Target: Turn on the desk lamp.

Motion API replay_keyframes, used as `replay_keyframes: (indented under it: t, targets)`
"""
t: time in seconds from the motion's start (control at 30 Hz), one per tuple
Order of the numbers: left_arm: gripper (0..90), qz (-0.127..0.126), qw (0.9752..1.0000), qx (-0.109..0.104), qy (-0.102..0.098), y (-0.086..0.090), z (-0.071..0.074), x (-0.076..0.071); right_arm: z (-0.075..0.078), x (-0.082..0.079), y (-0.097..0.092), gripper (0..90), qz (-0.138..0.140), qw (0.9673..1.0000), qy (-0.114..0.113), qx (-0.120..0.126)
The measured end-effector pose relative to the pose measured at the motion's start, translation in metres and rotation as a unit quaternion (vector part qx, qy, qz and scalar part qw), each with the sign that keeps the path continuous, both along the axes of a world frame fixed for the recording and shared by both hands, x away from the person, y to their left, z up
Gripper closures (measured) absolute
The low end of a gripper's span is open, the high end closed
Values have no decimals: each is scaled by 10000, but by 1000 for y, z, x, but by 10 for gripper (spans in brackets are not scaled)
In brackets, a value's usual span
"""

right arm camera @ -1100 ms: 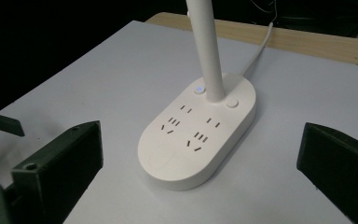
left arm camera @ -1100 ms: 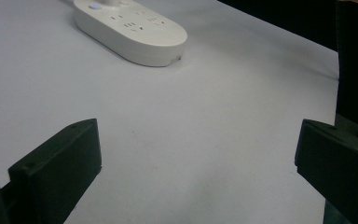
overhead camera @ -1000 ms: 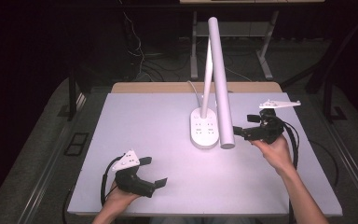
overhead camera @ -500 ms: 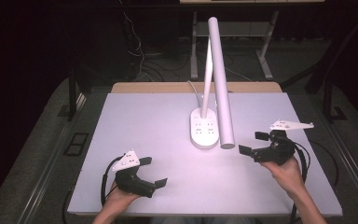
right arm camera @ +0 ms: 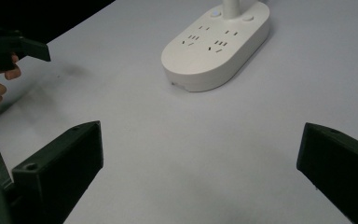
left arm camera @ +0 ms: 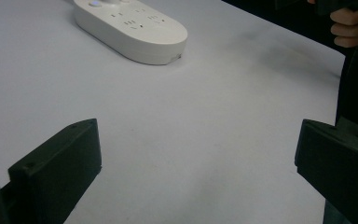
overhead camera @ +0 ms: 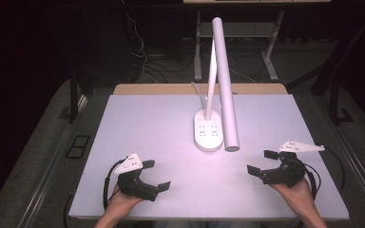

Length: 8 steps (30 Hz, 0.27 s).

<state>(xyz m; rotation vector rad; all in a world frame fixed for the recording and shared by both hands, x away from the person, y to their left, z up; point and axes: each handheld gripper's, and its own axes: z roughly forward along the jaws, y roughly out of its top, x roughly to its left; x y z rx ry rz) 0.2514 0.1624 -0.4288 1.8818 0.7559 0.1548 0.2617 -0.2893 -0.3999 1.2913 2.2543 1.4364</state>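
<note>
A white desk lamp stands mid-table, lit; its oval base [overhead camera: 208, 136] carries socket outlets and its long tube head [overhead camera: 225, 85] slants down toward me. My left gripper [overhead camera: 156, 175] rests at the front left of the table, open, nothing between its jaws. My right gripper [overhead camera: 262, 162] sits at the front right, open and empty, pointing toward the lamp. The base [left arm camera: 130, 28] lies ahead in the left gripper view, and the same base [right arm camera: 216, 44] shows in the right gripper view. The other hand [left arm camera: 352, 28] appears far off.
The pale table [overhead camera: 161, 123] has a wooden strip along its far edge. A white cord [overhead camera: 198, 91] runs from the lamp off the back. Dark floor with cables and desk legs lies beyond. Metal rails flank the table.
My right gripper has drawn back from beside the lamp head toward the front right of the table. The left gripper has stayed where it was.
</note>
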Motion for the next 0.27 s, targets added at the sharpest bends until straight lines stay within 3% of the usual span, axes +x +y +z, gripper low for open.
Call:
replay_keyframes:
  t: [0.27]
  targets:
    - [0, -14, 10000, 16, 3, 0, 0, 0, -17, -16, -3, 0, -60, 9999, 102, -97]
